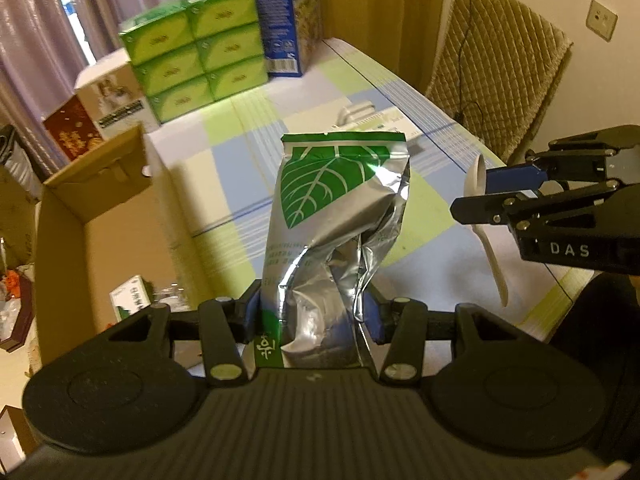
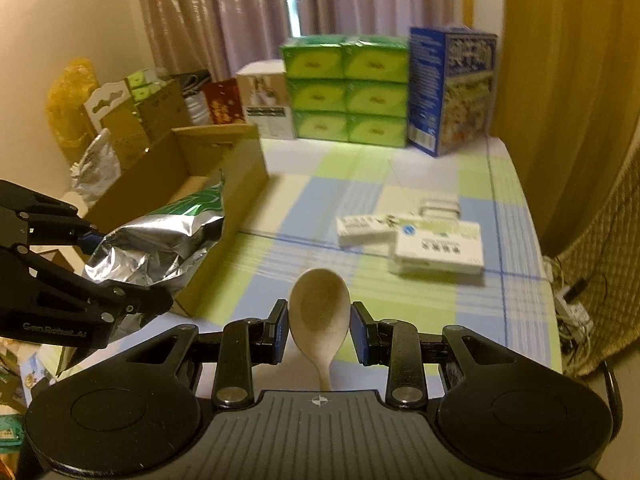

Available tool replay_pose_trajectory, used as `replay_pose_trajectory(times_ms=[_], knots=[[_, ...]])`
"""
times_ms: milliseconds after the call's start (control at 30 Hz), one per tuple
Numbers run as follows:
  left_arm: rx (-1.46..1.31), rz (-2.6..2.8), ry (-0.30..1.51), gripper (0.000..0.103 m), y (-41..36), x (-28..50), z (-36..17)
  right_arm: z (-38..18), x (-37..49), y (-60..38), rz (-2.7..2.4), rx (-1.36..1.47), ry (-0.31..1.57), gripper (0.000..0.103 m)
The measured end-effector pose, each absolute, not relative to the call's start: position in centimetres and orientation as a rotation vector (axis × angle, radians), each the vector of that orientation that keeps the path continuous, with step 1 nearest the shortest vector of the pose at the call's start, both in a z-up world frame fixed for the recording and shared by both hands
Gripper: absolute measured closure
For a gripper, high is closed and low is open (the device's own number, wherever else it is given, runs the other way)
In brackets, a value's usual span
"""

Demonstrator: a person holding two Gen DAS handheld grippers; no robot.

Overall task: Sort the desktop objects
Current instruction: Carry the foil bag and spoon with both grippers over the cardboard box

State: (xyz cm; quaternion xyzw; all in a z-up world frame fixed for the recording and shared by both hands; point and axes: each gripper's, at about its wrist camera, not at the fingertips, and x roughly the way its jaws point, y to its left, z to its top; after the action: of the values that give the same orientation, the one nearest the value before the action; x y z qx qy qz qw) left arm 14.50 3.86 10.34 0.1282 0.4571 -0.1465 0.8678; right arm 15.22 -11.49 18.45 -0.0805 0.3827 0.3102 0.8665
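Pouch [image 1: 336,216] clamped in left gripper [image 1: 316,316], lifted off table [image 1: 224,184], prob. bound for box [image 1: 100,208] at 9 o'clock. Spoon [image 2: 320,316] pinched in right gripper [image 2: 320,332], 3 o'clock, clear of pouch.

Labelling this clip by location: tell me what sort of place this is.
Most likely a room in a home, not a lab or shop. A table under a checked cloth stands before drawn curtains, a padded chair sits beside it, and stacked tissue packs and an open cardboard box crowd the edge.
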Motion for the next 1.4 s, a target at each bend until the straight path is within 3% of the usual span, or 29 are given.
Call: replay_pose_trajectory(times_ms=[767,1400], knots=[[0.199,-0.101,0.919,0.058,18.5,13.6,14.1,21.0,13.9,3.5,0.818,-0.269,0.725,0.073],[0.091,-0.008,0.929,0.058,26.9,20.5,12.6,21.1,19.5,12.8,0.868,-0.191,0.710,0.073]])
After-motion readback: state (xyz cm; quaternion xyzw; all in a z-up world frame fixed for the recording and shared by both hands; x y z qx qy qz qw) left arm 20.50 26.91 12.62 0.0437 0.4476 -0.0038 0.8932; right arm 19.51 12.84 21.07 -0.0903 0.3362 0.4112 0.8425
